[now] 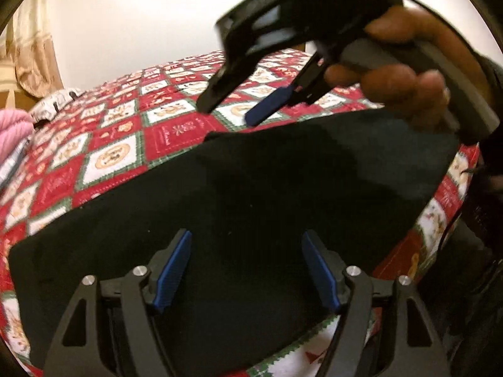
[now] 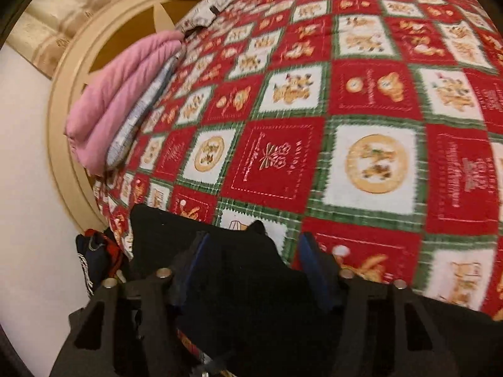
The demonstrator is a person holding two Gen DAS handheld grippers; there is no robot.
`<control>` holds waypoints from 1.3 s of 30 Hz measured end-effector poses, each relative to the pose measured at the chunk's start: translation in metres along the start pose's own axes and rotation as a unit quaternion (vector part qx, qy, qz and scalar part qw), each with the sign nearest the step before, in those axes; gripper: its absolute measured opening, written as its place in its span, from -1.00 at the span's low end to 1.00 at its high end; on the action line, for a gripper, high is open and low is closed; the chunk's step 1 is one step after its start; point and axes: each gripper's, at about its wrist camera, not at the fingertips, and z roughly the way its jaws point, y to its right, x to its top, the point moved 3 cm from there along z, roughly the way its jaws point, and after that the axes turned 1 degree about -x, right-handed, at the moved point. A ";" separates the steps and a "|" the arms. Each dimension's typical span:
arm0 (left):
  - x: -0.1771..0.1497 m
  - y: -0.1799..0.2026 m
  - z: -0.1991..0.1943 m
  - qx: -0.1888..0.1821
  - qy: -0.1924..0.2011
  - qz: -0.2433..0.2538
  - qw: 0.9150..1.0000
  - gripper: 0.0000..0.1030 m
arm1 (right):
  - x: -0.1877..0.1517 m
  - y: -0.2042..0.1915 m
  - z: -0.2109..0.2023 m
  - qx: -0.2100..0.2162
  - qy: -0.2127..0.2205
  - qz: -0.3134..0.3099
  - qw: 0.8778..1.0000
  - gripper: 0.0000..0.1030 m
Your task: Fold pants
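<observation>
Covering the bed, your red, white and green Christmas quilt [image 1: 103, 144] gives a flat folding surface. Black pants [image 1: 251, 188] lie spread flat across its near edge, apparently a neat rectangle. Pink folded fabric [image 2: 119, 94] sits well apart by the headboard. Your left tongs [image 1: 248, 270] hover apart over the pants, holding nothing. Your right tongs [image 1: 231, 110], lifted over the far edge, look apart and empty too.
</observation>
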 end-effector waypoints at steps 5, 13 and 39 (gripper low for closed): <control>0.000 -0.004 -0.001 -0.014 0.009 -0.017 1.000 0.50 | 0.005 0.000 0.026 0.003 -0.027 0.017 1.000 -0.27; -0.003 0.000 -0.001 -0.024 0.010 -0.013 1.000 0.66 | 0.011 0.006 0.018 0.011 0.011 0.039 0.999 -0.93; 0.004 0.002 0.006 0.032 -0.042 -0.032 0.998 0.76 | -0.092 0.048 -0.089 -0.061 0.107 -0.062 0.990 0.56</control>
